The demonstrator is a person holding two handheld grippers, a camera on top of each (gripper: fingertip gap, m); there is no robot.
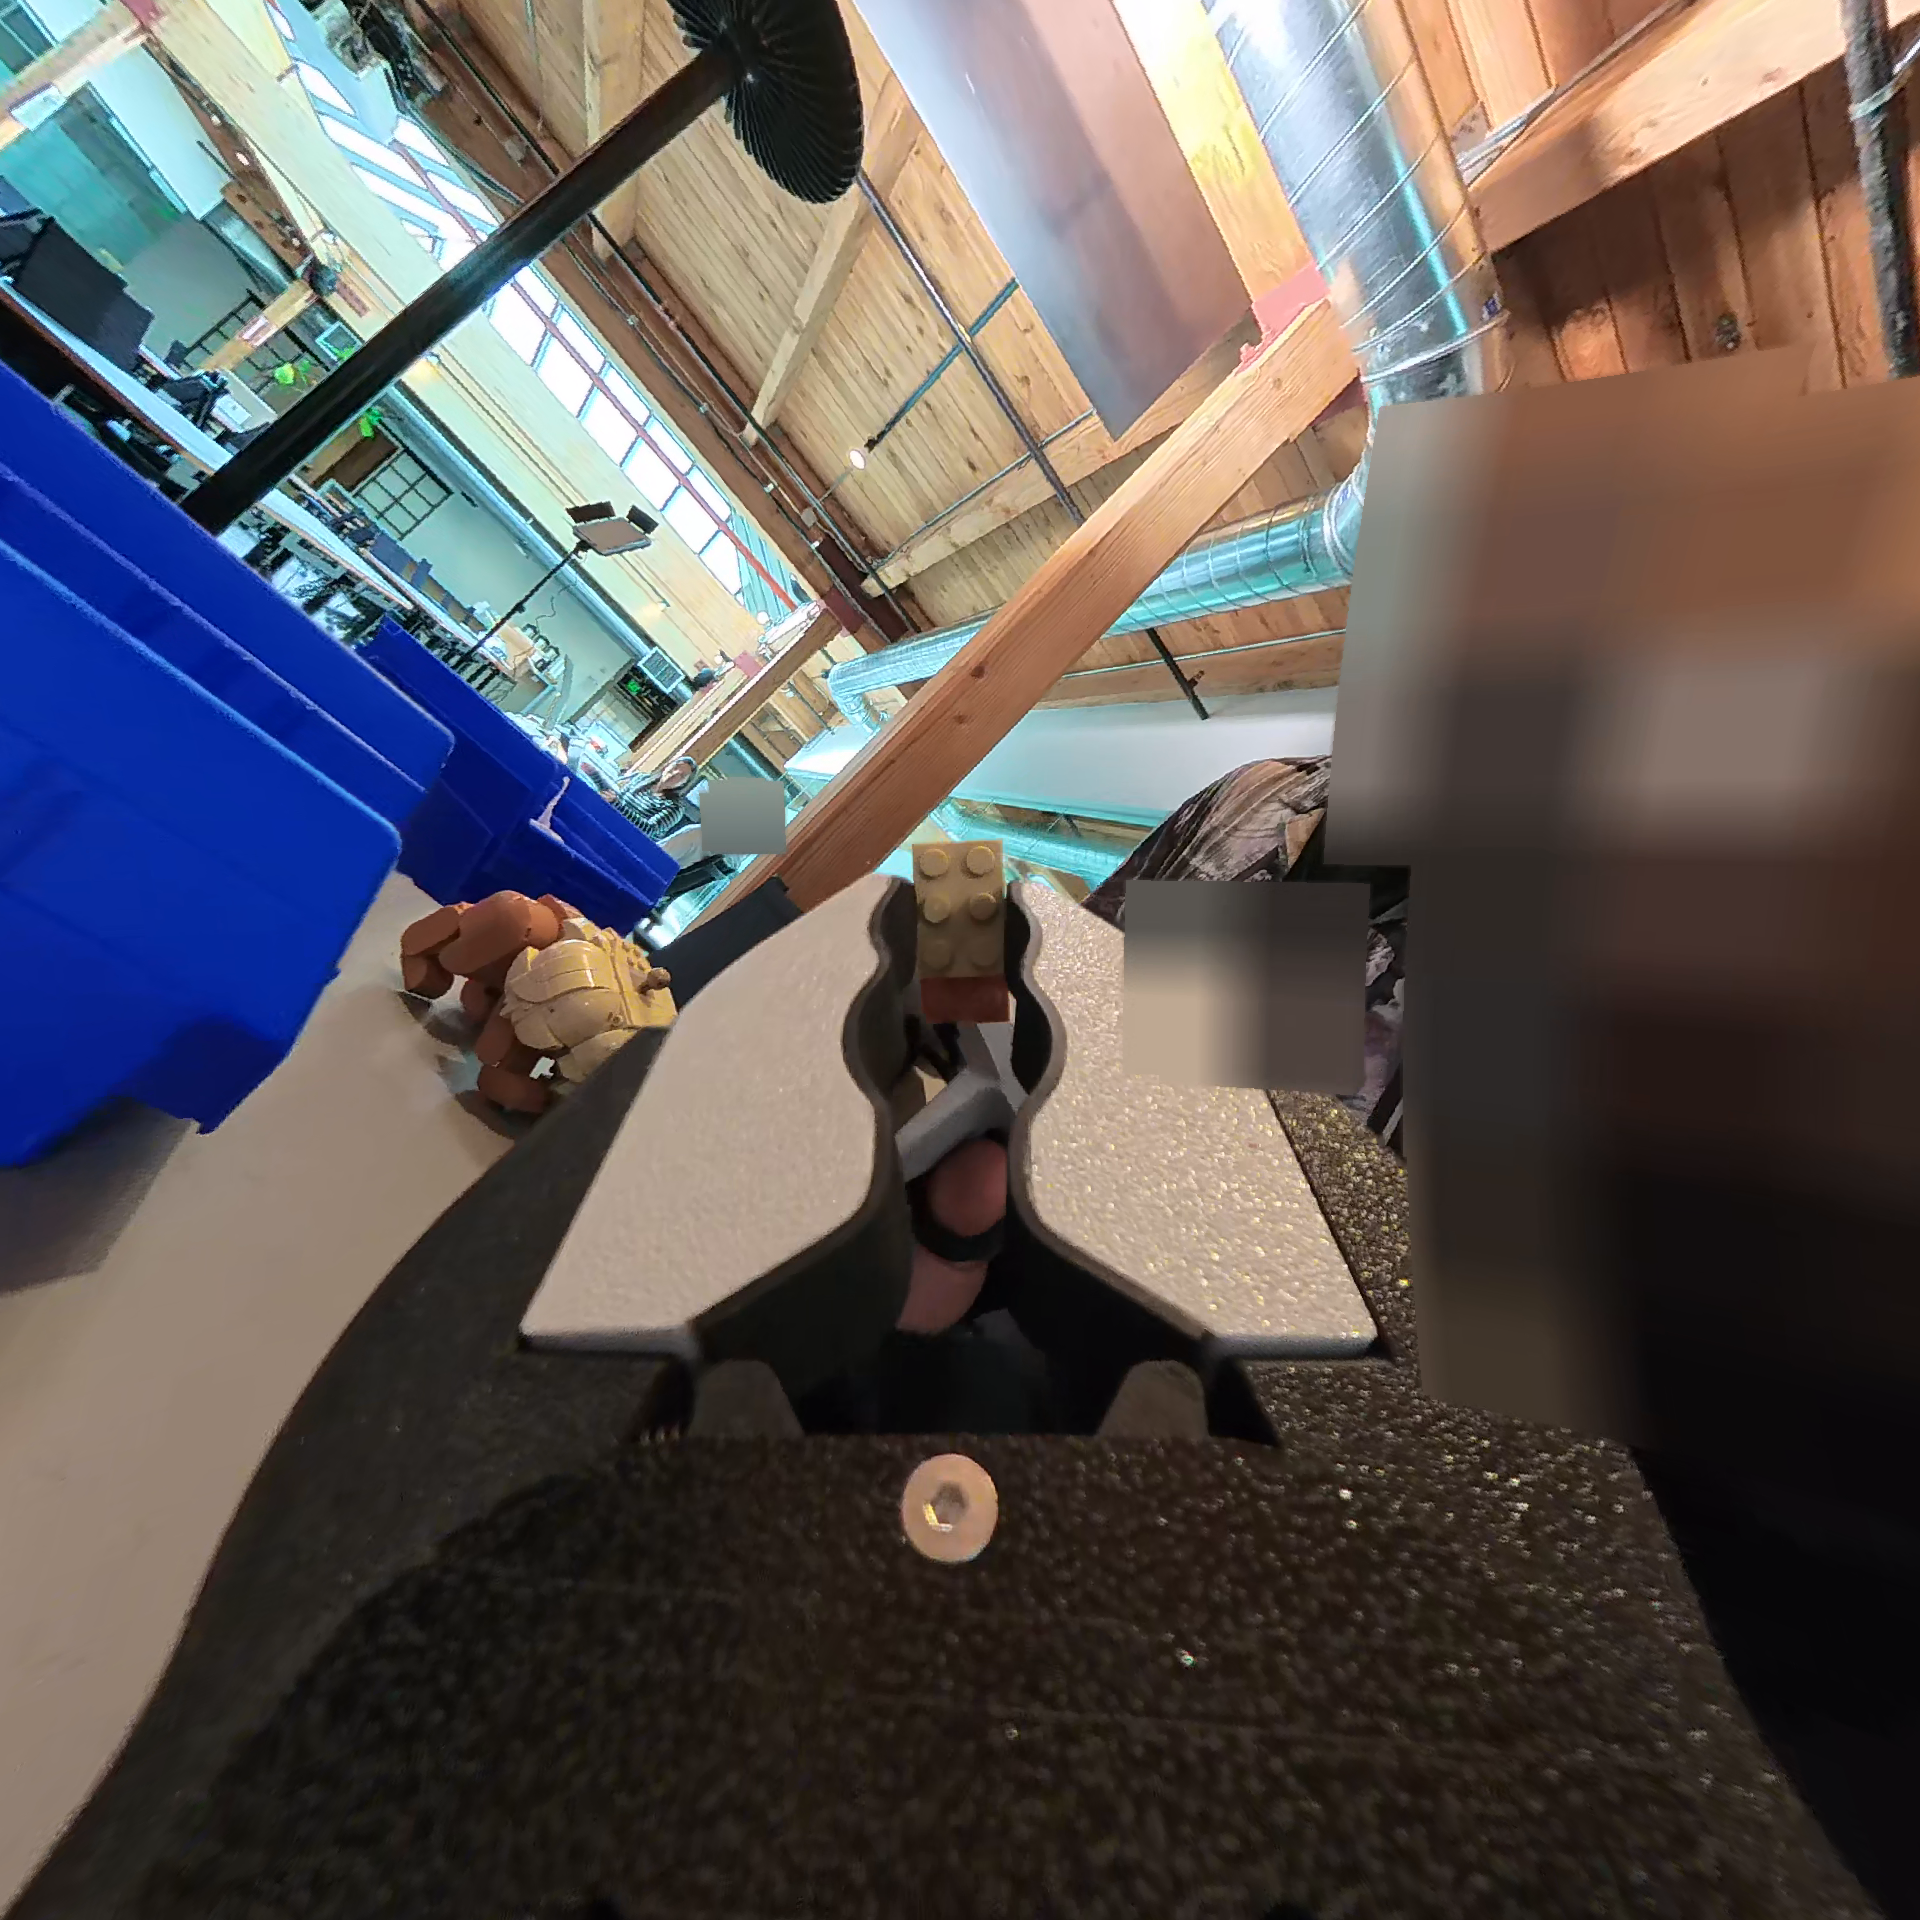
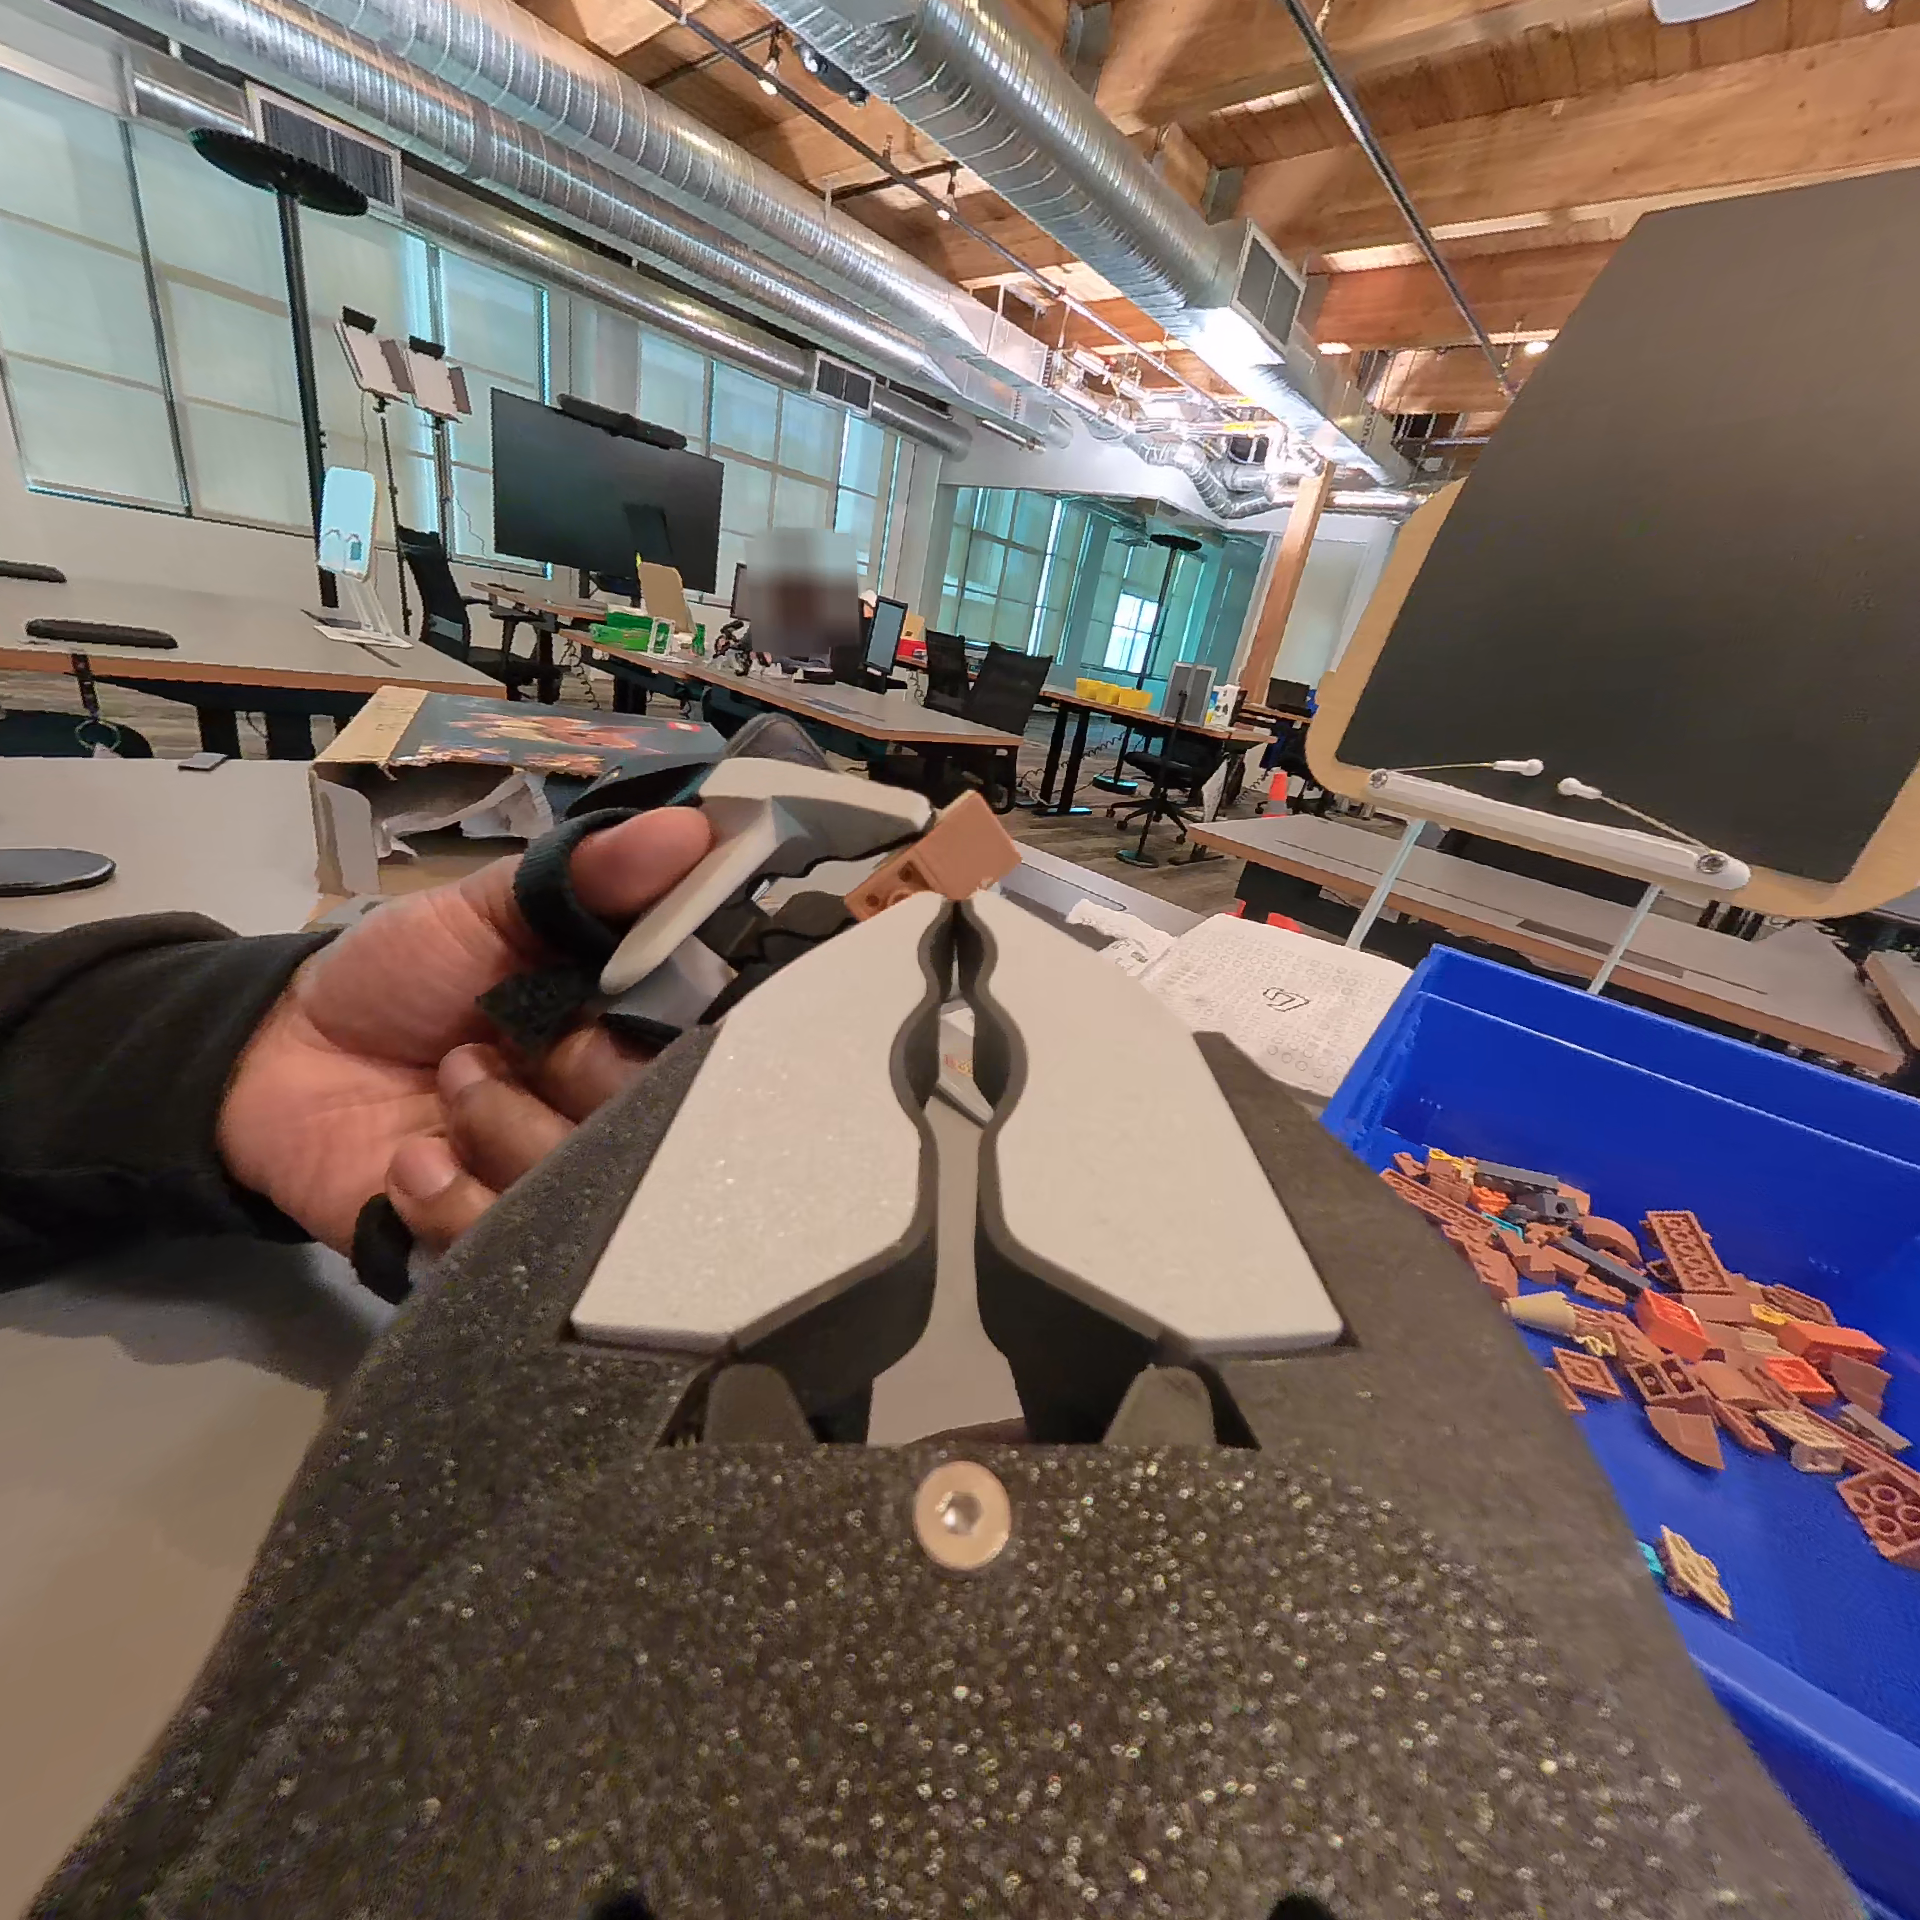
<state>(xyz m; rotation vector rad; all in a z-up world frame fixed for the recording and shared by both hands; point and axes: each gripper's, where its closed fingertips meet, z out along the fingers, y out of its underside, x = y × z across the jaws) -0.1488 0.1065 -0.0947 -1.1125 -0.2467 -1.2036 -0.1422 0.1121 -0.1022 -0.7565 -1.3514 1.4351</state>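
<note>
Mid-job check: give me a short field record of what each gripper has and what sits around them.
left gripper: clamped on a tan studded plastic brick with a reddish-brown piece beneath
right gripper: fingertips closed together; nothing seen between them
left hand: works the left gripper through black finger straps
left of left gripper: brown and cream brick-built figure on the table, beside blue plastic bins
right of right gripper: blue bin of loose brown and orange bricks

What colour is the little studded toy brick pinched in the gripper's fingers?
Tan studded toy brick, with a brown piece beneath; clearest in the left wrist view.
</note>
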